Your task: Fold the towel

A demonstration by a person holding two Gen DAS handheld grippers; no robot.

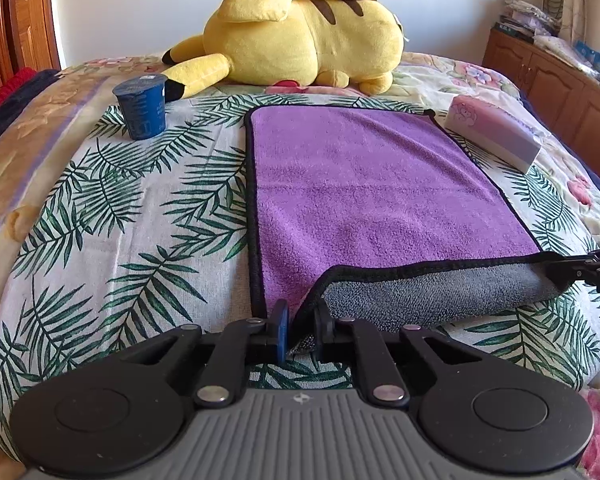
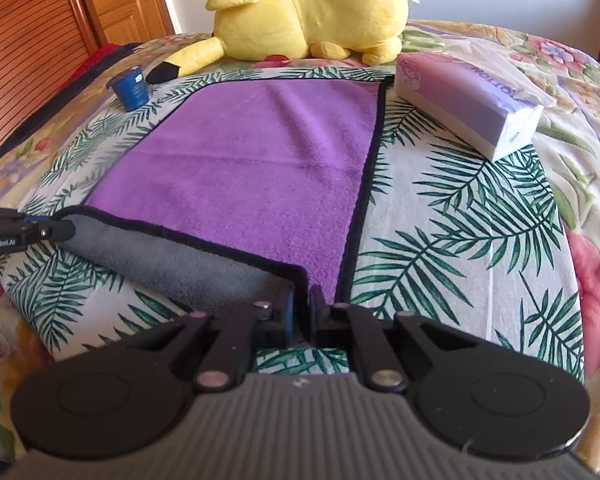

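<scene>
A purple towel with a grey underside and black hem lies on a palm-leaf cloth on the bed; it also shows in the right wrist view. Its near edge is lifted and turned over, grey side up. My left gripper is shut on the near left corner. My right gripper is shut on the near right corner. The right gripper shows at the right edge of the left wrist view; the left gripper shows at the left edge of the right wrist view.
A yellow plush toy lies beyond the towel's far edge. A blue cup stands at the far left. A tissue pack lies at the far right, close to the towel's corner. Wooden cabinets stand to the right.
</scene>
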